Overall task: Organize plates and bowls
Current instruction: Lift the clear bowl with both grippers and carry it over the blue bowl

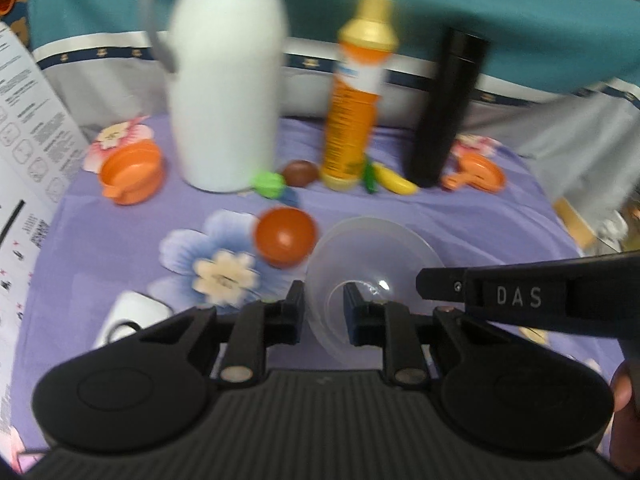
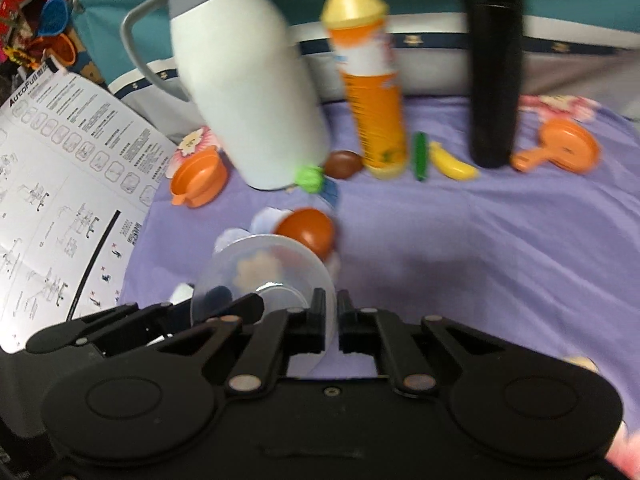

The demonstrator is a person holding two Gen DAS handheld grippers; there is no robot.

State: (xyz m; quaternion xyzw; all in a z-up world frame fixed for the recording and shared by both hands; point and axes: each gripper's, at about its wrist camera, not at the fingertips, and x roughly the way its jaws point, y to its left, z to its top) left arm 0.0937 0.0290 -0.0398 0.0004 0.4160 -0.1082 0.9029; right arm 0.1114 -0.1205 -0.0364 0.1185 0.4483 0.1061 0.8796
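A clear plastic bowl (image 1: 372, 264) is held tilted above the purple floral cloth. My left gripper (image 1: 323, 312) is shut on its near rim. My right gripper (image 2: 331, 320) is shut on the opposite rim of the same bowl (image 2: 264, 268); its finger (image 1: 520, 296) enters the left wrist view from the right. A small orange-red bowl (image 1: 285, 235) lies on the cloth just beyond, also in the right wrist view (image 2: 308, 229). An orange pot (image 1: 132, 174) sits at the far left and an orange pan (image 1: 478, 174) at the far right.
A white jug (image 1: 226, 80), an orange bottle (image 1: 356, 92) and a black flask (image 1: 448, 104) stand along the back. Toy banana (image 1: 394, 180), green pieces and a brown toy lie at their feet. A white cup (image 1: 128, 316) is near left. A printed sheet (image 2: 60, 184) borders the left.
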